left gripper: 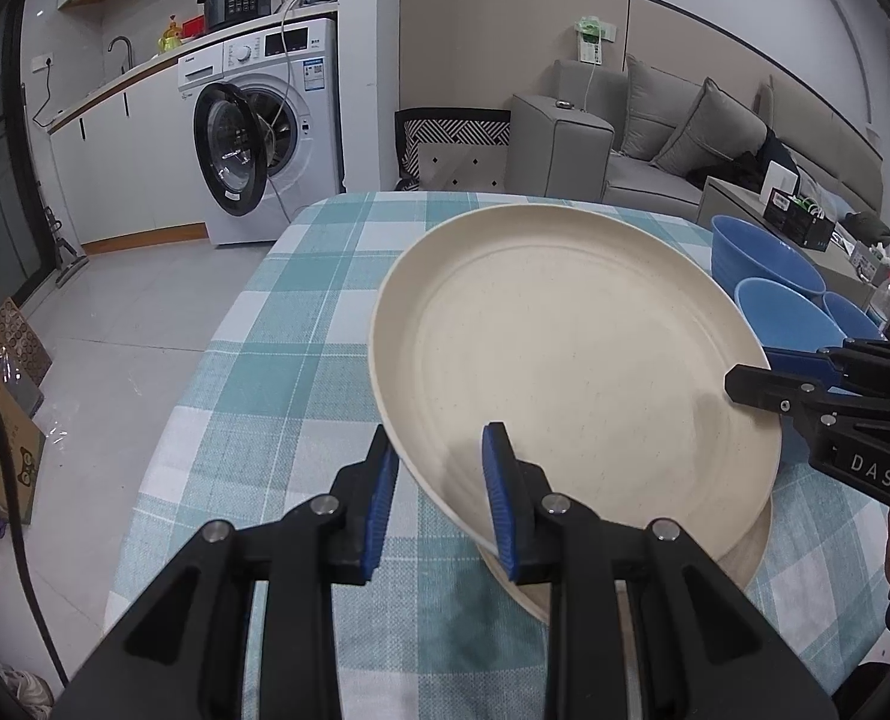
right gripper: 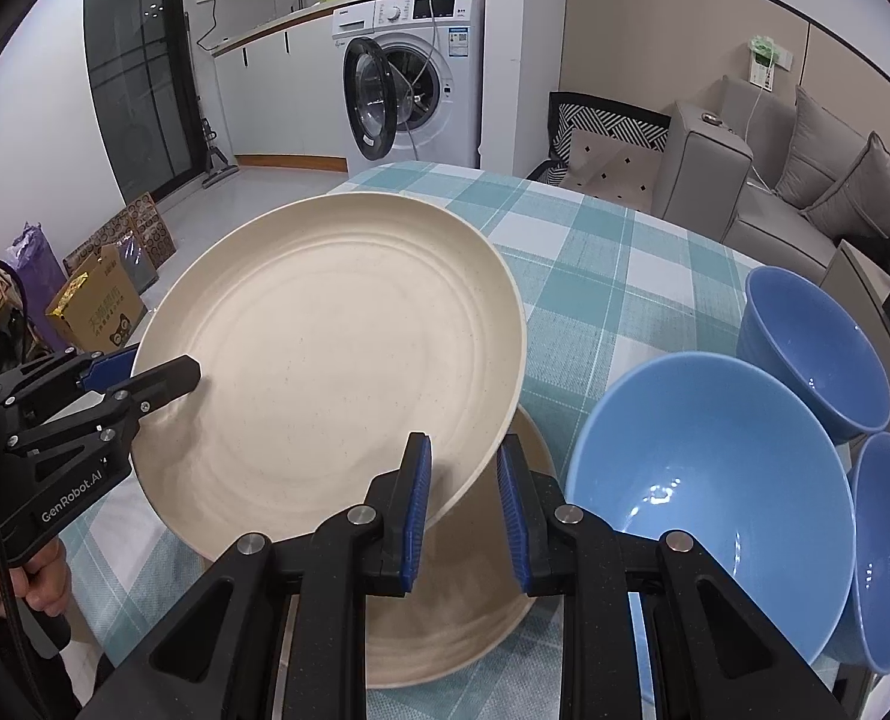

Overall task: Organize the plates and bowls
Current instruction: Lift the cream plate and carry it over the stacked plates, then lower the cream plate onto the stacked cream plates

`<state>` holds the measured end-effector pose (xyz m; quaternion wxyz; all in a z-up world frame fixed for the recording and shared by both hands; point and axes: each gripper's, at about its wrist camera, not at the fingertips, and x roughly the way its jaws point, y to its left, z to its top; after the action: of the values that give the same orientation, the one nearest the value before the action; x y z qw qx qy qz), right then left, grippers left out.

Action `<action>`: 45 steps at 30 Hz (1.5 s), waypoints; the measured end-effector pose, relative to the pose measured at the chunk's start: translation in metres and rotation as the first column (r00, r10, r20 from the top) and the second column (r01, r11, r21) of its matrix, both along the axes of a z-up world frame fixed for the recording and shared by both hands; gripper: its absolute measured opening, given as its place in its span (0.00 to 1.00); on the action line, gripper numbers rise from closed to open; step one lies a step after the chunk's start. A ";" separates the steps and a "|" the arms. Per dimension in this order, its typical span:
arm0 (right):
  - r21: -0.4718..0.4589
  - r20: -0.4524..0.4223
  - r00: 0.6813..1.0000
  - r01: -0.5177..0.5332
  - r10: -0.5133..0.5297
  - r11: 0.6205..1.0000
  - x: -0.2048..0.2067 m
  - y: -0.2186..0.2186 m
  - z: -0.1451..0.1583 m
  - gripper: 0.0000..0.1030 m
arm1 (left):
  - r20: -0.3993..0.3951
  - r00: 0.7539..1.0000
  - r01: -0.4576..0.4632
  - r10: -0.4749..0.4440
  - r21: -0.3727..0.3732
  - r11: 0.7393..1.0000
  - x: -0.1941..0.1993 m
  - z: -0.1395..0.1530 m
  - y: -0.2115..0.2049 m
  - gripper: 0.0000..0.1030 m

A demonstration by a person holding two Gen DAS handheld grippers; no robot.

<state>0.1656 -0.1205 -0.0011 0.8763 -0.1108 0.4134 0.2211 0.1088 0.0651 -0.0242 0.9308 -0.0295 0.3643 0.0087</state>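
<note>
Left gripper and right gripper each pinch opposite rims of the cream plate, held tilted above a second plate on the table; three blue bowls sit at right. Uneven pull or thin rim grips could let the plate slip and strike the one below.

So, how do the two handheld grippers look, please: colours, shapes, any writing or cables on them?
Both are black plastic, with angular linkage arms joined by silver round pivot pins and flat fingers faced with ribbed blue pads. The left gripper bears white lettering "GenRobot.AI" on its side, and a dark cable runs past it. The right gripper shows white letters "DAS" on its body. No sleeve is visible.
</note>
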 end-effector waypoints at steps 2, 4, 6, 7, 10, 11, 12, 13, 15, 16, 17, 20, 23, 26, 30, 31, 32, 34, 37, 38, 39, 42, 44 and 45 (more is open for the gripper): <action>-0.001 0.001 1.000 0.002 -0.002 1.000 -0.005 0.000 0.000 0.22 | -0.004 1.000 0.006 -0.006 -0.001 1.000 -0.002 0.000 -0.001 0.26; 0.001 -0.001 1.000 0.002 -0.002 1.000 -0.009 -0.002 -0.001 0.22 | -0.009 1.000 0.011 -0.011 0.001 1.000 -0.004 -0.002 -0.003 0.26; -0.005 -0.001 1.000 0.003 -0.003 1.000 -0.014 -0.003 -0.002 0.22 | -0.016 1.000 0.013 -0.013 0.003 1.000 -0.006 -0.004 -0.005 0.26; -0.009 -0.001 1.000 0.003 -0.003 1.000 -0.016 -0.005 -0.003 0.22 | -0.019 1.000 0.015 -0.015 0.007 1.000 -0.007 -0.004 -0.006 0.26; -0.016 -0.004 1.000 0.008 -0.008 1.000 -0.020 -0.007 -0.005 0.22 | -0.022 0.999 0.024 -0.024 0.008 1.000 -0.008 -0.006 -0.009 0.26; -0.013 -0.006 1.000 0.012 -0.012 1.000 -0.021 -0.008 -0.006 0.22 | -0.023 0.999 0.029 -0.028 0.009 1.000 -0.008 -0.006 -0.010 0.26; -0.010 -0.010 1.000 0.016 -0.016 1.000 -0.022 -0.010 -0.007 0.22 | -0.024 0.999 0.033 -0.033 0.012 0.999 -0.008 -0.006 -0.011 0.26; -0.010 -0.011 1.000 0.017 -0.017 1.000 -0.024 -0.011 -0.007 0.22 | -0.026 0.999 0.039 -0.039 0.015 0.999 -0.009 -0.006 -0.012 0.26; -0.016 -0.011 1.000 0.022 -0.022 1.000 -0.027 -0.012 -0.009 0.22 | -0.032 0.998 0.049 -0.049 0.011 0.999 -0.009 -0.007 -0.013 0.26; -0.017 -0.011 1.000 0.023 -0.023 1.000 -0.028 -0.013 -0.009 0.23 | -0.035 0.998 0.050 -0.050 0.009 0.999 -0.008 -0.008 -0.013 0.26; -0.018 -0.012 1.000 0.025 -0.025 1.000 -0.029 -0.013 -0.009 0.23 | -0.038 0.998 0.053 -0.052 0.010 0.999 -0.007 -0.009 -0.014 0.26; -0.025 -0.011 1.000 0.028 -0.028 0.999 -0.031 -0.015 -0.010 0.23 | -0.044 0.997 0.059 -0.059 0.013 0.998 -0.007 -0.010 -0.015 0.26; -0.030 -0.015 0.999 0.029 -0.029 0.999 -0.034 -0.014 -0.012 0.23 | -0.053 0.997 0.064 -0.063 0.022 0.998 -0.006 -0.012 -0.015 0.26; -0.041 -0.022 0.999 0.029 -0.030 0.999 -0.036 -0.013 -0.015 0.23 | -0.062 0.996 0.065 -0.063 0.030 0.997 -0.005 -0.014 -0.017 0.26; -0.048 -0.029 0.999 0.035 -0.037 0.998 -0.036 -0.014 -0.018 0.23 | -0.071 0.995 0.075 -0.072 0.033 0.997 -0.004 -0.017 -0.019 0.26; -0.049 -0.029 0.999 0.037 -0.038 0.998 -0.037 -0.015 -0.018 0.23 | -0.073 0.994 0.078 -0.075 0.036 0.996 -0.004 -0.017 -0.020 0.26; -0.051 -0.030 0.999 0.038 -0.040 0.998 -0.037 -0.016 -0.019 0.23 | -0.075 0.994 0.082 -0.078 0.041 0.996 -0.004 -0.018 -0.021 0.26; -0.063 -0.031 0.999 0.040 -0.042 0.997 -0.038 -0.017 -0.021 0.23 | -0.083 0.993 0.090 -0.086 0.046 0.995 -0.003 -0.020 -0.023 0.27; -0.077 -0.034 0.999 0.038 -0.041 0.996 -0.040 -0.015 -0.025 0.24 | -0.094 0.992 0.093 -0.088 0.050 0.994 -0.002 -0.024 -0.024 0.27; -0.081 -0.035 0.999 0.037 -0.040 0.996 -0.041 -0.015 -0.026 0.24 | -0.100 0.991 0.094 -0.089 0.051 0.994 -0.002 -0.025 -0.025 0.27; -0.084 -0.037 0.999 0.037 -0.040 0.996 -0.041 -0.015 -0.027 0.24 | -0.104 0.991 0.095 -0.089 0.052 0.994 -0.001 -0.026 -0.025 0.27; -0.093 -0.039 0.998 0.039 -0.042 0.995 -0.042 -0.016 -0.030 0.24 | -0.112 0.989 0.099 -0.092 0.056 0.994 0.000 -0.029 -0.027 0.27; -0.097 -0.040 0.998 0.043 -0.047 0.994 -0.042 -0.017 -0.032 0.24 | -0.113 0.989 0.104 -0.097 0.057 0.993 0.000 -0.030 -0.028 0.27; -0.098 -0.040 0.998 0.044 -0.049 0.994 -0.042 -0.017 -0.033 0.24 | -0.114 0.989 0.105 -0.098 0.058 0.993 0.000 -0.030 -0.028 0.27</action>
<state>0.1239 -0.1379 -0.0336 0.8658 -0.1391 0.4447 0.1826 0.1088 0.0367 -0.0544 0.9089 0.0192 0.4158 -0.0256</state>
